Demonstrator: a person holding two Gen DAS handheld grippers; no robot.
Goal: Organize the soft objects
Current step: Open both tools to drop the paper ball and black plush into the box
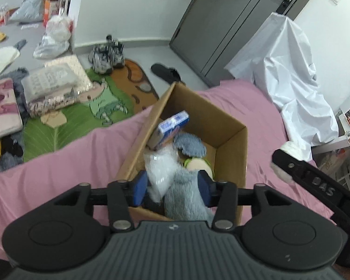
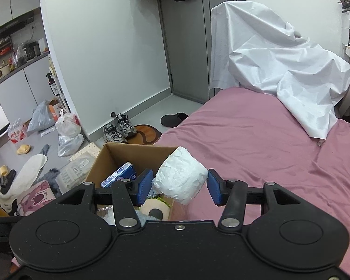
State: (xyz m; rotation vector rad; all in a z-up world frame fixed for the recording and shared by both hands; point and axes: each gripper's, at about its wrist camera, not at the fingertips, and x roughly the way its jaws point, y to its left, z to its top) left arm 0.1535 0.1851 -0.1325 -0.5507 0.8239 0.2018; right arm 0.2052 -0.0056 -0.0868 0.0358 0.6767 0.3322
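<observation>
A cardboard box (image 1: 231, 137) stands on the pink bed; it also shows in the right wrist view (image 2: 100, 161). Inside lie a blue tissue pack (image 1: 171, 126), a blue plush piece (image 1: 190, 143) and a plush with a green rim (image 1: 199, 165). My left gripper (image 1: 172, 187) is over the box's near edge, shut on a grey-blue plush (image 1: 186, 198) with a clear plastic bag (image 1: 159, 170) beside it. My right gripper (image 2: 178, 187) holds a white paper roll (image 2: 180, 175) between its blue pads, just right of the box. It shows at the right in the left wrist view (image 1: 289, 163).
The pink bed sheet (image 2: 256, 144) spreads to the right, with a white cover (image 2: 280, 70) draped at its far end. The floor on the left holds shoes (image 2: 119, 127), plastic bags (image 2: 67, 130), a slipper (image 2: 172, 119), cushions and a green mat (image 1: 49, 130).
</observation>
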